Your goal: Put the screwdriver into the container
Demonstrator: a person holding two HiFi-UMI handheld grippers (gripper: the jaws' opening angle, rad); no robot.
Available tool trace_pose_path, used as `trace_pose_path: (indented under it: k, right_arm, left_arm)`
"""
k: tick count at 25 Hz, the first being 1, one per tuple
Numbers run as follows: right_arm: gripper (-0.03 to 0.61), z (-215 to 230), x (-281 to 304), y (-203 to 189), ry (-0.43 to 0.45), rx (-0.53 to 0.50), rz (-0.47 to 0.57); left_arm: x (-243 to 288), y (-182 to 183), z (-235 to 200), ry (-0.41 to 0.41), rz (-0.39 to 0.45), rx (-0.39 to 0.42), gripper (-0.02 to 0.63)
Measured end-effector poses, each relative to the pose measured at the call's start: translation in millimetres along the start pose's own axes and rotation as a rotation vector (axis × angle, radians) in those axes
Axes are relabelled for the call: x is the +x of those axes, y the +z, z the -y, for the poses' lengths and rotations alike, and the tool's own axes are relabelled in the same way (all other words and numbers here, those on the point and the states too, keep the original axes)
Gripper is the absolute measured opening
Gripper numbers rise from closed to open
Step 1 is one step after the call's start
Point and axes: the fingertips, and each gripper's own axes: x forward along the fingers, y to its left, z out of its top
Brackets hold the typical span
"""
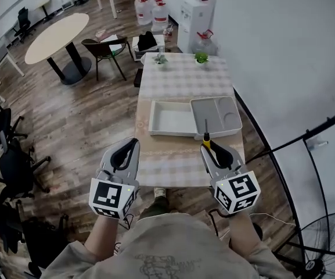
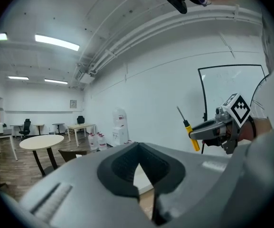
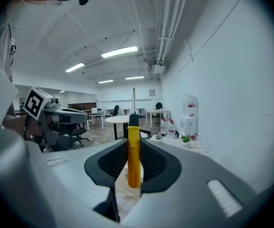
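The screwdriver (image 1: pixel 206 137) has a yellow handle and a thin metal shaft that points away from me toward the trays. My right gripper (image 1: pixel 205 147) is shut on its handle above the near part of the checked table (image 1: pixel 173 167). In the right gripper view the handle (image 3: pixel 134 160) stands upright between the dark pads of the right gripper (image 3: pixel 133 148). A white rectangular container (image 1: pixel 170 120) lies mid-table, with a grey compartment tray (image 1: pixel 216 118) touching its right side. My left gripper (image 1: pixel 133 142) hovers at the table's near left, shut and empty. The left gripper view shows the screwdriver (image 2: pixel 192 136) held off to the right.
Two small potted plants (image 1: pixel 160 58) (image 1: pixel 201 57) stand at the table's far end. A white wall runs along the right. Water bottles (image 1: pixel 150 10), a chair (image 1: pixel 106 48) and a round table (image 1: pixel 57 36) stand beyond. A fan (image 1: pixel 330 243) sits on the floor at the lower right.
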Motion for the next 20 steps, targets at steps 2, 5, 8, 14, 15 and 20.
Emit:
trace_pose_path:
  k: [2,5,8,14,15,20]
  right_arm:
    - [0.103,4,27,-6,0.007,-0.015,-0.055]
    - [0.103,13,70,-17,0.02,-0.042,-0.142]
    - [0.103,25,111,-30,0.02,-0.066,-0.209]
    - [0.104,37,175,-68,0.048,-0.107,-0.374]
    - [0.103,40,185,-74,0.053,-0.115,-0.399]
    - [0.104,52,222,-104,0.069,-0.134,-0.496]
  left_arm:
    - [18,-8,-16,-0.012,-0.022,-0.01,0.0]
    - [49,-23,-38,-0.033,-0.063,-0.025,0.0]
    - [78,-35,-55,-0.06,-0.09,-0.039,0.0]
    - [122,-68,-84,-0.096,-0.161,-0.052,0.0]
    - [129,-73,-88,-0.097,-0.173,-0.049,0.0]
    - [155,-103,-102,-0.106,-0.248,-0.071,0.0]
